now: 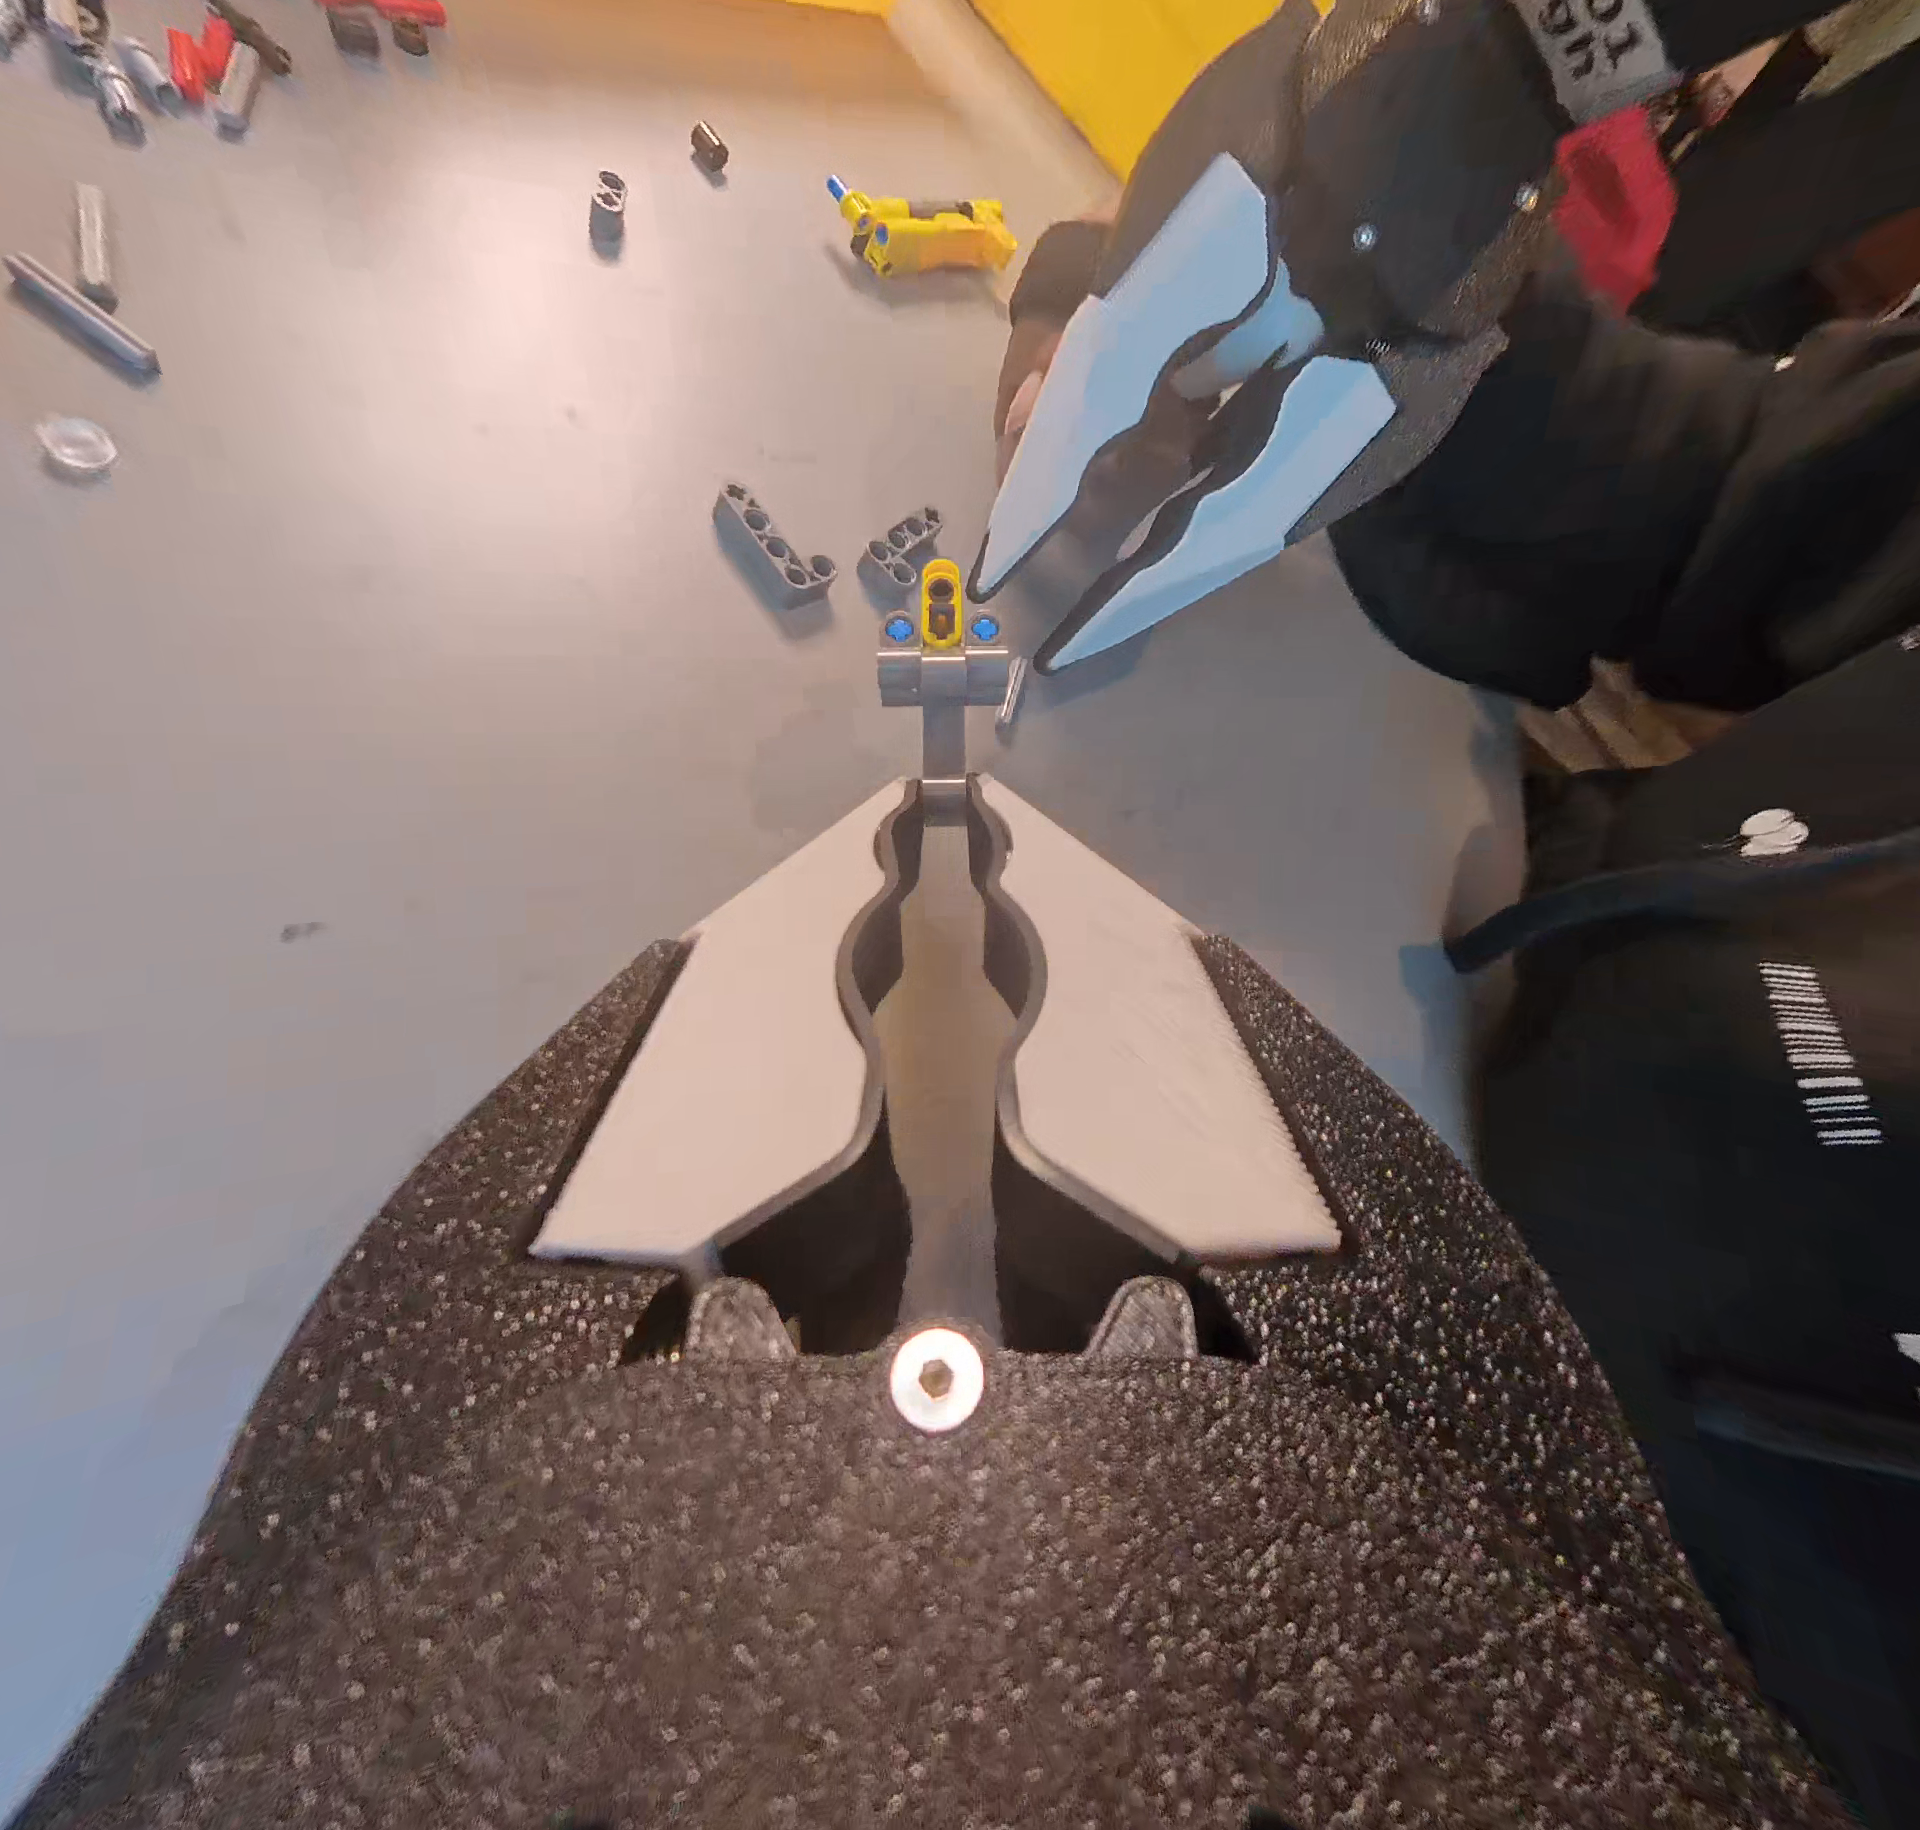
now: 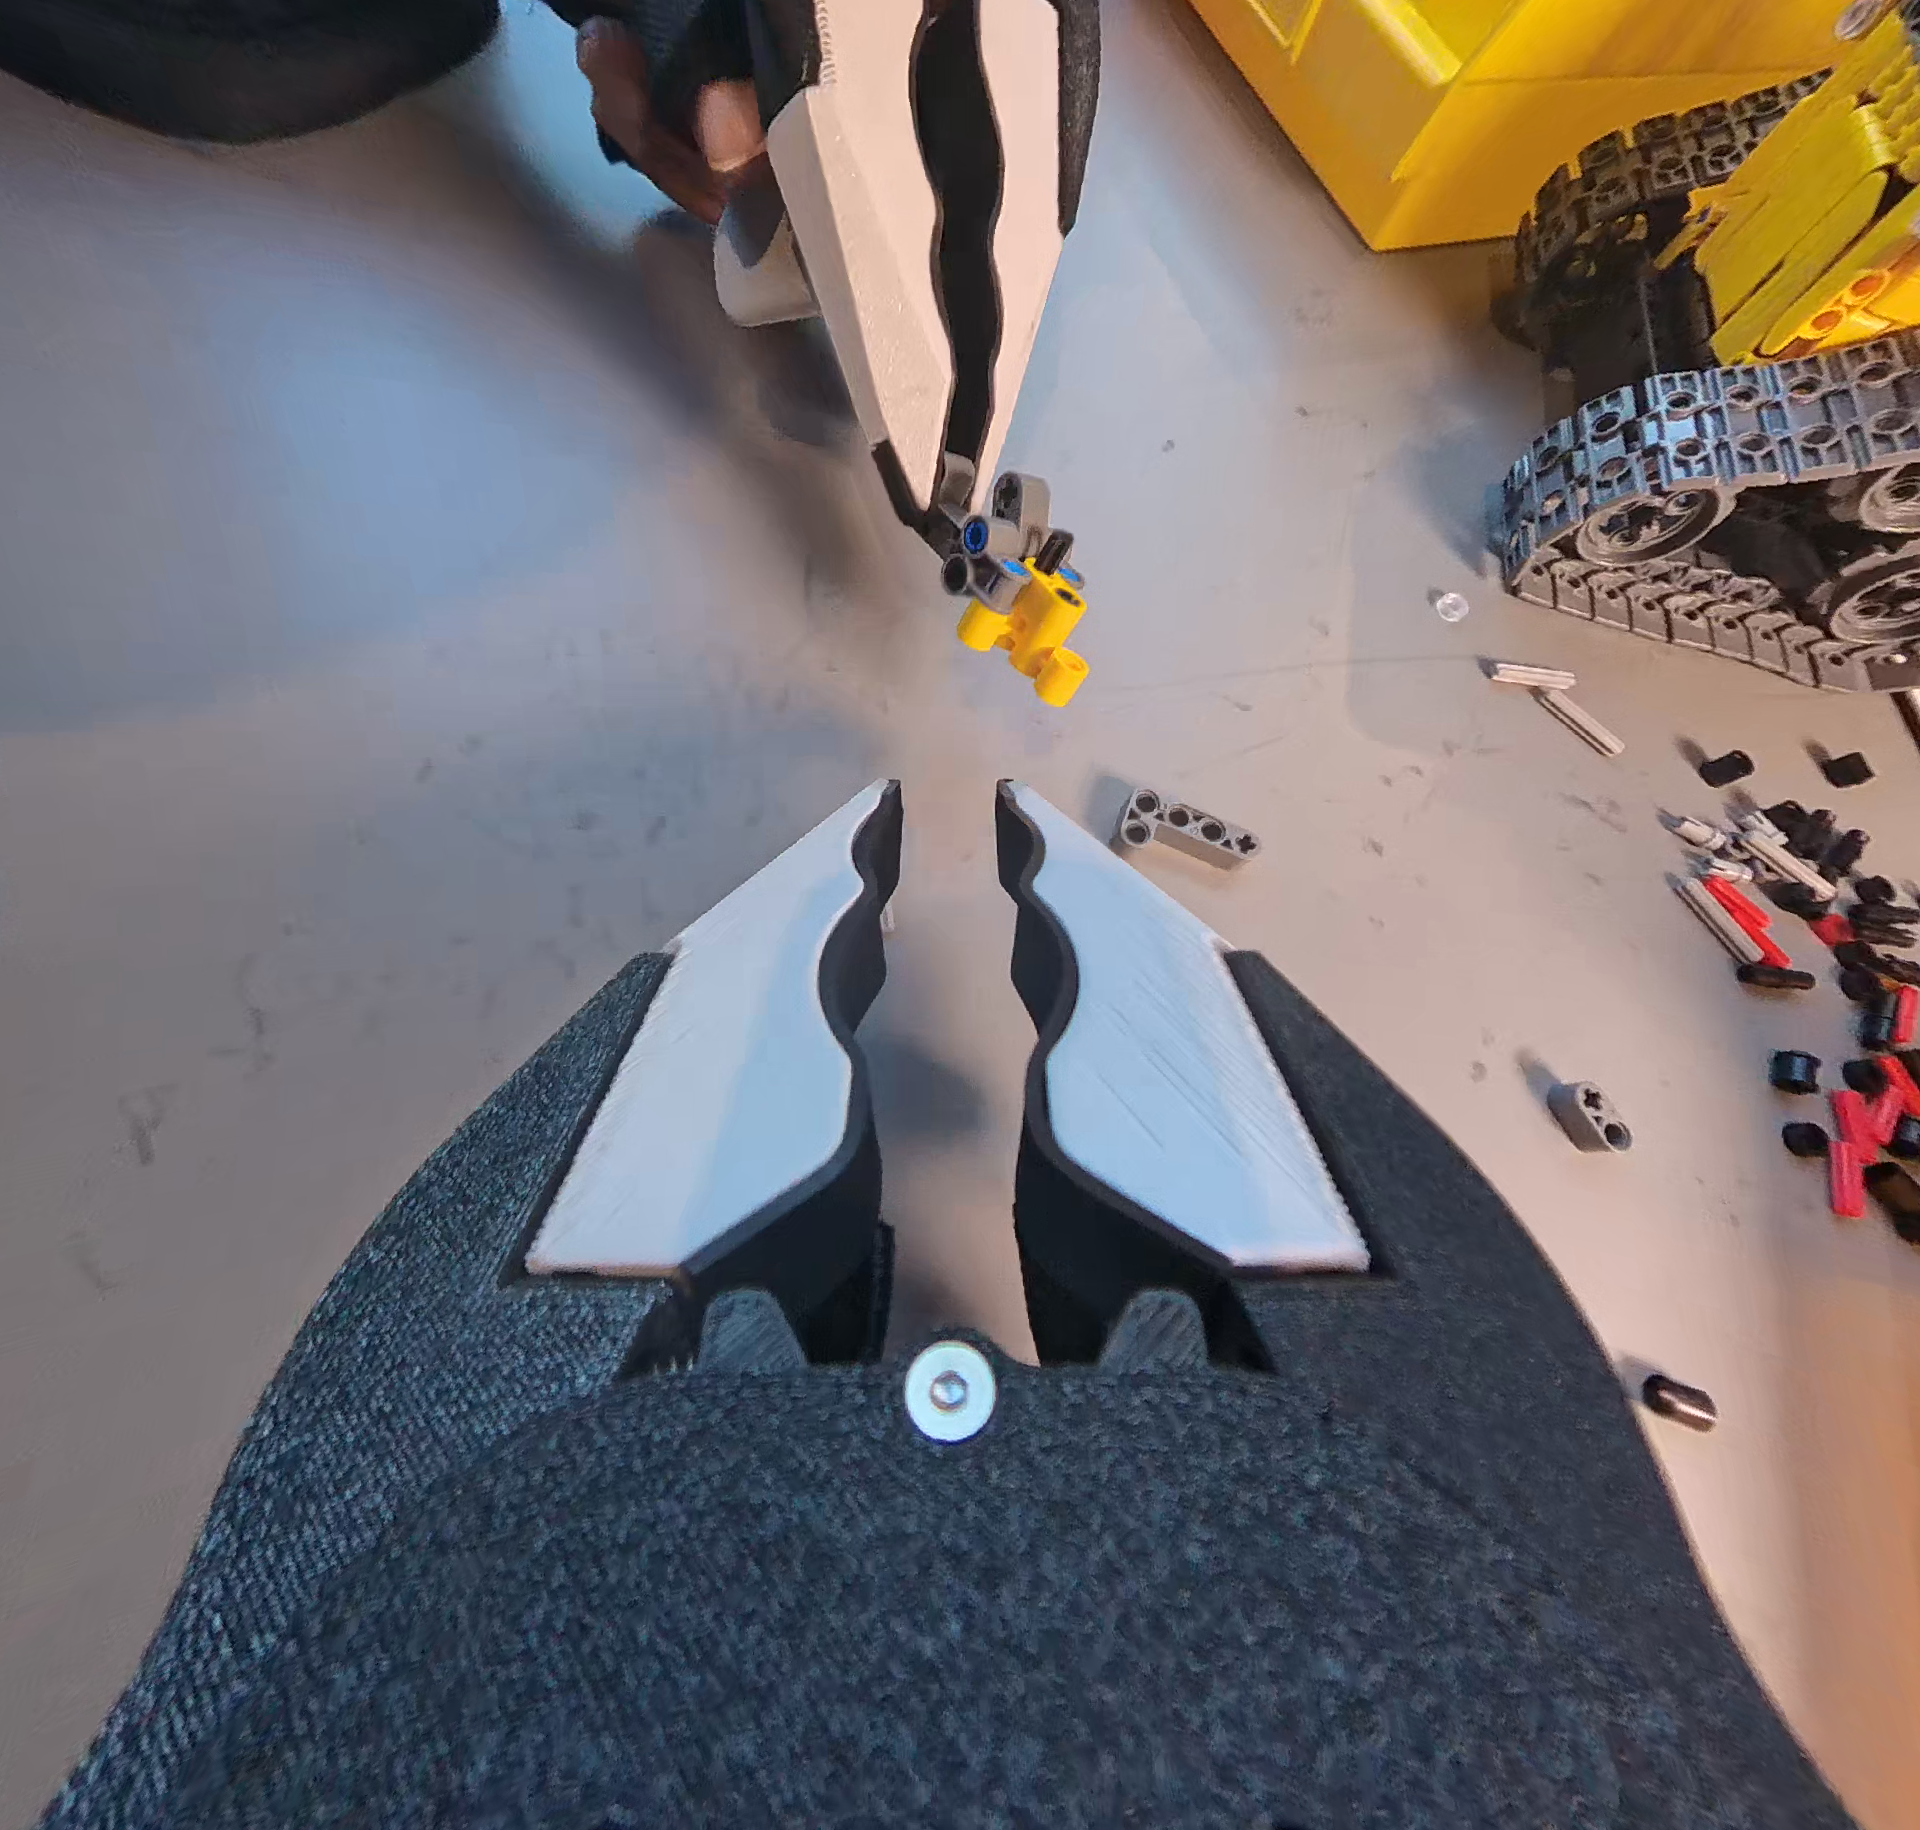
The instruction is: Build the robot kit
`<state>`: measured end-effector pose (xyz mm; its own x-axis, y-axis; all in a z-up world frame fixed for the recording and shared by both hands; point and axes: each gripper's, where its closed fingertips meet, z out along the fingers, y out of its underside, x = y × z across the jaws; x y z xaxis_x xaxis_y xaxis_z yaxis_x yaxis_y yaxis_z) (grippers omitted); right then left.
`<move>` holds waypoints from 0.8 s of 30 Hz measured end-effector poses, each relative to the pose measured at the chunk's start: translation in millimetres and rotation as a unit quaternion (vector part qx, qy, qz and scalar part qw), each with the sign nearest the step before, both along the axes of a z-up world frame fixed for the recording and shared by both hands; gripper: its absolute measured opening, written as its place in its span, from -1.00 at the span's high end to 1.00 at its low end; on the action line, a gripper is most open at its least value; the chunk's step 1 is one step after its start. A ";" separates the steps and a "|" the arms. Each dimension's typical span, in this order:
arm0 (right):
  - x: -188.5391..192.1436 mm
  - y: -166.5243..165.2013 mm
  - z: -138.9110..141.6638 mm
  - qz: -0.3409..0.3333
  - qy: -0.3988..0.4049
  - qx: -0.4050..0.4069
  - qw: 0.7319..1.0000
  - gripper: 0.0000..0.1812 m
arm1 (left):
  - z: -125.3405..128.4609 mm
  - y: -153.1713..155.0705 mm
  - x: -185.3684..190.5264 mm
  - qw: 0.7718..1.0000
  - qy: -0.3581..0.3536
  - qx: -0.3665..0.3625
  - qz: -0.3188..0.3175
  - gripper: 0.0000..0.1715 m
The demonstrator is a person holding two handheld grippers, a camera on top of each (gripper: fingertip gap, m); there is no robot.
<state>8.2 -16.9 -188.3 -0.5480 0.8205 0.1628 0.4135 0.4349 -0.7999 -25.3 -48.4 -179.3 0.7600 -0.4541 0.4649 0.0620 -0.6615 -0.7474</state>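
My left gripper (image 1: 943,791) is shut on the grey stem of a small brick assembly (image 1: 940,653) made of grey, blue and yellow parts, and holds it above the grey table (image 1: 416,741). In the right wrist view the left gripper (image 2: 951,492) comes in from the top with the assembly (image 2: 1023,596) hanging at its tips. My right gripper (image 2: 948,804) is open and empty, a short way below the assembly. In the left wrist view its tips (image 1: 1016,624) sit just right of the assembly, above a small grey axle (image 1: 1010,694).
Grey beams (image 1: 774,544) (image 1: 902,544) lie beyond the assembly; one beam (image 2: 1184,830) lies right of my right fingers. A yellow tracked vehicle (image 2: 1714,492), a yellow box (image 2: 1455,66), loose red and black pins (image 2: 1849,1001) and a small yellow sub-assembly (image 1: 930,232) are nearby. There is about 6 cm between the tips of the two grippers.
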 end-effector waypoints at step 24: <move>17.8 -1.0 -21.2 0.024 -0.074 0.043 0.996 0.83 | -27.0 6.1 -13.6 0.983 0.178 0.015 0.027 0.92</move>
